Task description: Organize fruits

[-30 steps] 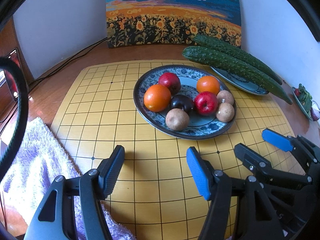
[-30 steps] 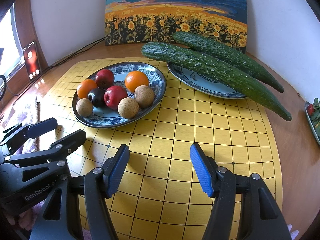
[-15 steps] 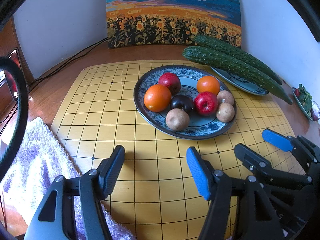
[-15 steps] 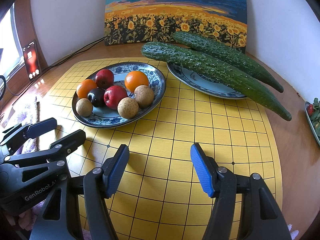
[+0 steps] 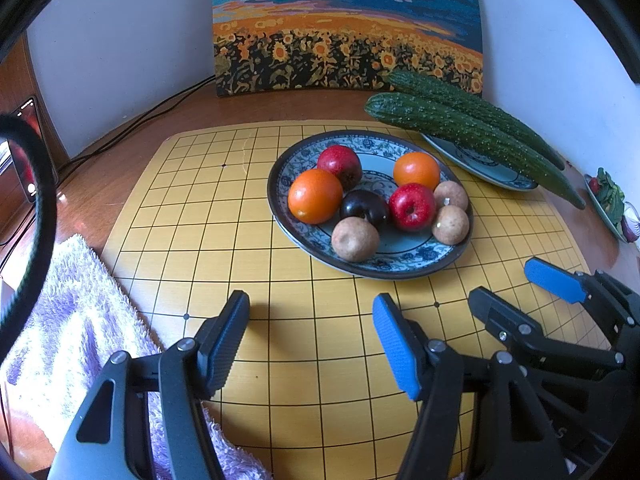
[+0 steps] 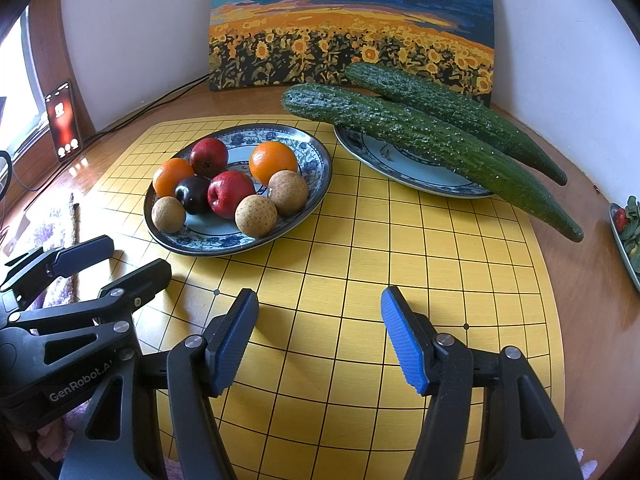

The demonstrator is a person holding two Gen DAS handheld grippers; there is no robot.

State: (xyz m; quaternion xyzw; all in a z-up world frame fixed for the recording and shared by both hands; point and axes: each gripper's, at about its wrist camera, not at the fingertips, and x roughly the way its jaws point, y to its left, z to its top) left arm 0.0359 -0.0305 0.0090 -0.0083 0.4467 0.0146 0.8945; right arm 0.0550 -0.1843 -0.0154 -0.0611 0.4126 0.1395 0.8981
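Board: a yellow gridded board (image 5: 200, 248) lies on the brown table (image 6: 592, 320) and carries almost everything in front of me.
Painting: a sunflower painting (image 6: 352, 24) leans against the white wall behind the board.
Cucumbers: two long cucumbers (image 6: 424, 136) lie side by side across a second plate (image 6: 400, 168) at the far right of the board, their tips overhanging its rim.
Fruit plate: a blue-patterned plate (image 5: 400, 268) sits near the middle of the board, just left of the cucumber plate.
Fruits: all on that plate, crowded together and touching: two oranges (image 5: 315, 196), two red apples (image 5: 412, 207), one dark plum (image 5: 365, 208) in the centre, three brown round fruits (image 5: 355, 239) along the near and right edge.
Towel: a pale purple towel (image 5: 60, 332) lies off the board's left edge.
My left gripper (image 5: 310, 340): jaws spread wide, nothing between them, hovering over the board short of the fruit plate.
My right gripper (image 6: 320, 334): jaws spread wide too, holding nothing, over the near part of the board, just right of the left one.
Phone: a lit phone (image 6: 62, 120) stands upright at the far left.
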